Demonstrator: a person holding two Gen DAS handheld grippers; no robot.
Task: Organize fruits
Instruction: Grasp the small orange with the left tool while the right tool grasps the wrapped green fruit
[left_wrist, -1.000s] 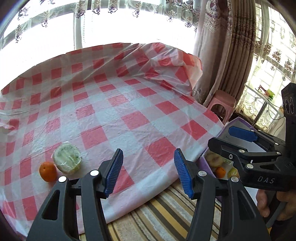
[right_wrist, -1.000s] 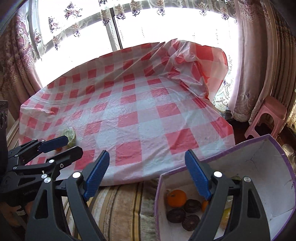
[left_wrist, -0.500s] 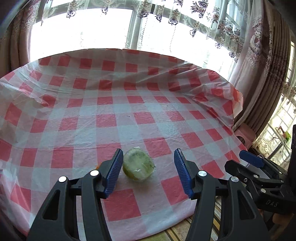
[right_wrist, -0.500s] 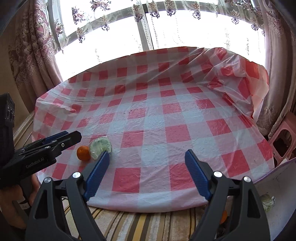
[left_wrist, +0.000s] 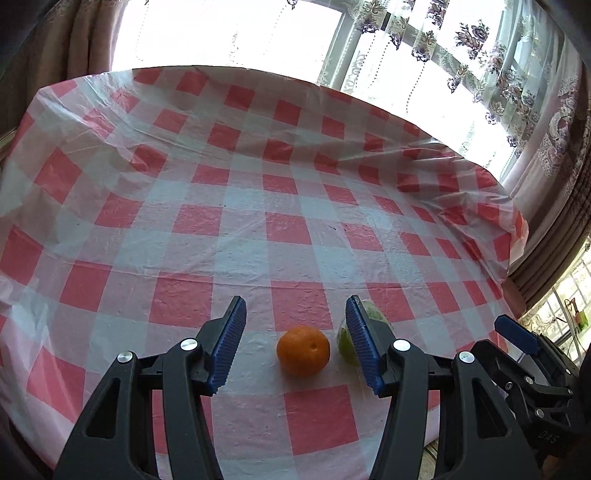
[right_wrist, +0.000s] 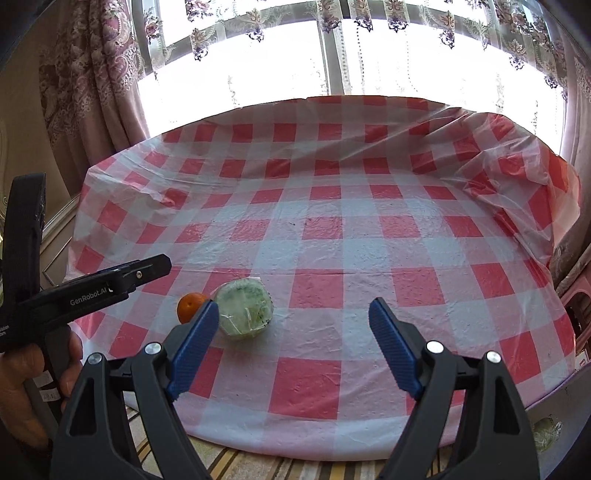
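Note:
An orange (left_wrist: 303, 350) lies on the red-and-white checked tablecloth (left_wrist: 258, 229) near the table's front edge. A green fruit wrapped in clear film (right_wrist: 244, 308) lies just right of it, touching or nearly touching. My left gripper (left_wrist: 295, 345) is open, its jaws standing either side of the orange, a little short of it; its right finger (left_wrist: 362, 347) hides most of the wrapped fruit (left_wrist: 373, 314). My right gripper (right_wrist: 293, 343) is open and empty, to the right of both fruits. The orange also shows in the right wrist view (right_wrist: 190, 305).
The tablecloth is bunched up at the back right (right_wrist: 517, 158). Curtains and a bright window stand behind the table. A striped rug (right_wrist: 258, 463) lies below the front edge. Part of a box (right_wrist: 554, 424) shows at the lower right, and a pink stool (right_wrist: 576, 295) beside the table.
Both grippers have swung left from the box toward the fruits. The left gripper now frames the orange instead of the wrapped green fruit. Both jaws stayed open.

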